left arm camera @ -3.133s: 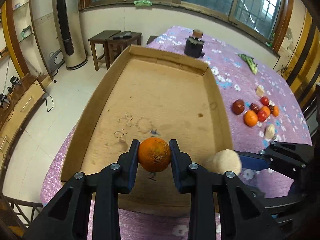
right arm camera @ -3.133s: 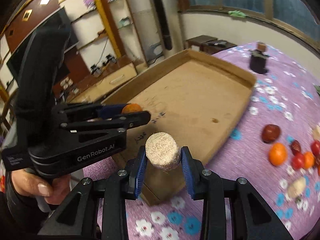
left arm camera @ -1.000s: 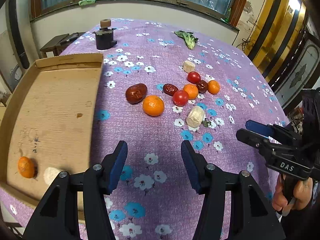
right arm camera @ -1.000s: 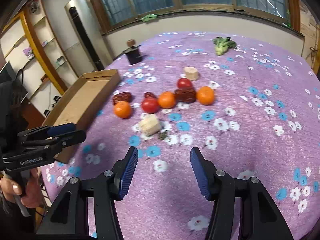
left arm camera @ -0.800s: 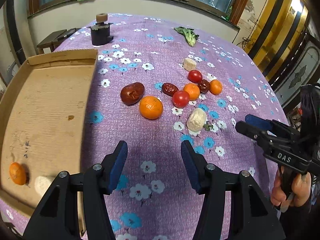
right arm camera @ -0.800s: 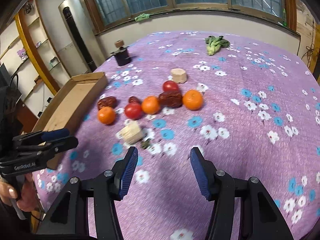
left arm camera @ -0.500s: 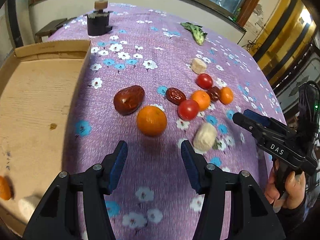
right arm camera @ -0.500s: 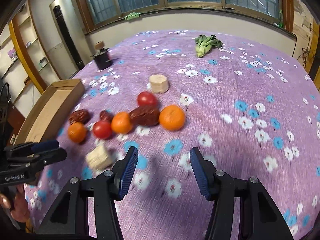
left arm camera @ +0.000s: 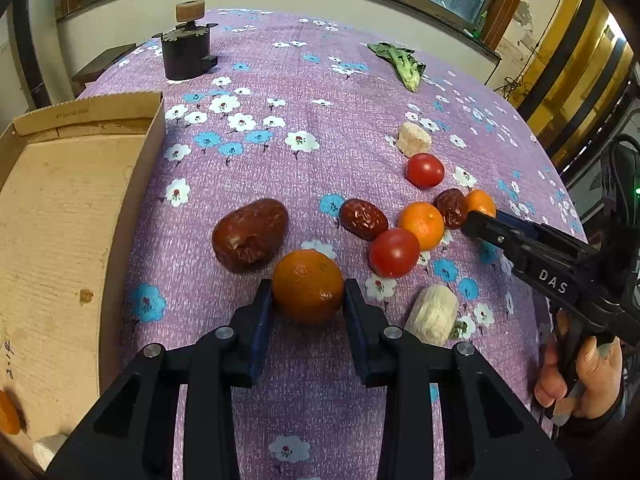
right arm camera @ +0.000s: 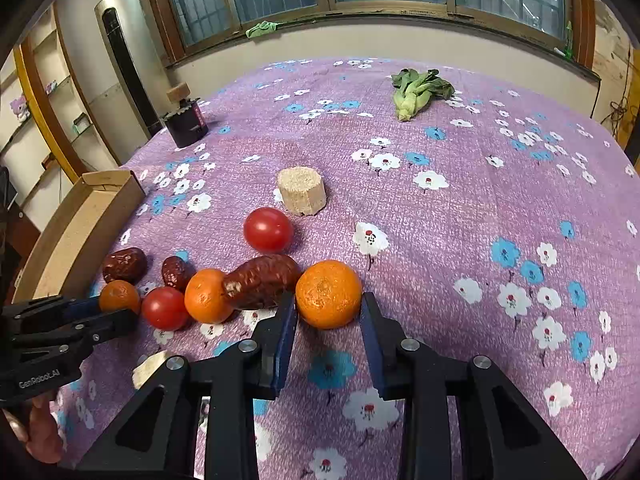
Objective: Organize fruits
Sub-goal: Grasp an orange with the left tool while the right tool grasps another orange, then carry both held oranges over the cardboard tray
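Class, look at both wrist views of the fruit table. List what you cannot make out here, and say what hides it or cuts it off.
- Cardboard box, left wrist view: near and left parts cut off by the frame edge.
- Orange in the box: only a sliver shows at the edge.
- Pale chunk, right wrist view: mostly behind the right gripper.
- Far orange, left wrist view: partly behind that gripper's tip.
- Shelf items, right wrist view: too small.

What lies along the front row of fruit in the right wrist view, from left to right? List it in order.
small orange → front tomato → middle orange → long date → right-hand orange. The two dates behind the row are left out, as their places overlap.
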A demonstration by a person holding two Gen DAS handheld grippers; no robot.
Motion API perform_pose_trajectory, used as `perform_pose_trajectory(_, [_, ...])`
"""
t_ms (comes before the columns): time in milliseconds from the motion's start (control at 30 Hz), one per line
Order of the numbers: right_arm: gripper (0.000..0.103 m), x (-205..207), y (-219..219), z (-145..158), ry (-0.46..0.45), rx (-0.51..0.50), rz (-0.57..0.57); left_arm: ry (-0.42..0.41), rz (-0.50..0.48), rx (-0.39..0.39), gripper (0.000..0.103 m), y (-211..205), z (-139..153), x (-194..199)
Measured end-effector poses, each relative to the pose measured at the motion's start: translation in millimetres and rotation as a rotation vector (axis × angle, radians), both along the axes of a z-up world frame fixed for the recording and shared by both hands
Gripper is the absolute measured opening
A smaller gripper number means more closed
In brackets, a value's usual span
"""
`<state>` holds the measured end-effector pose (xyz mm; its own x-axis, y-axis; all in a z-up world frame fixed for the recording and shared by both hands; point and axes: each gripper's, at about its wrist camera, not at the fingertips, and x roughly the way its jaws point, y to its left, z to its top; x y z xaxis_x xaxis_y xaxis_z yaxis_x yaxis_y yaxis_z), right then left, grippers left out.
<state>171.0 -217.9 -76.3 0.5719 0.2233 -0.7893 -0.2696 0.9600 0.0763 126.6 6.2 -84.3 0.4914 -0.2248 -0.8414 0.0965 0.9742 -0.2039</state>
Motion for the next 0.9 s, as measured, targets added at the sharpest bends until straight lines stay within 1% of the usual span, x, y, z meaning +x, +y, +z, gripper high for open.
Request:
perform_pose_trajectory(100, [0.032,-10.3,-3.8,5.9,-0.004,0.018,-0.004,-0.001,-0.005,-0.014,0.031,2.4,2.1,-8.9])
perform_pose_trajectory(333, [0.032,-50.1,-5.7,25.9,-0.025,0.078,-0.004,-0.033,-0.02,-0.025,0.031,5.8,16.2,-38.2])
perform_pose_trajectory(600, [0.032,-82.2,16.0,34.3,-0.023,0.108,0.031,-0.078,0.0,-0.027,0.031,18.8,34.8,-63.6])
perform_pose_trajectory(900, [0.032,-107.8,53.6,40.1,-0.021,0.116,0.111,-0.129,0.051,-0.001,0.031,47.1,51.1,-86.6])
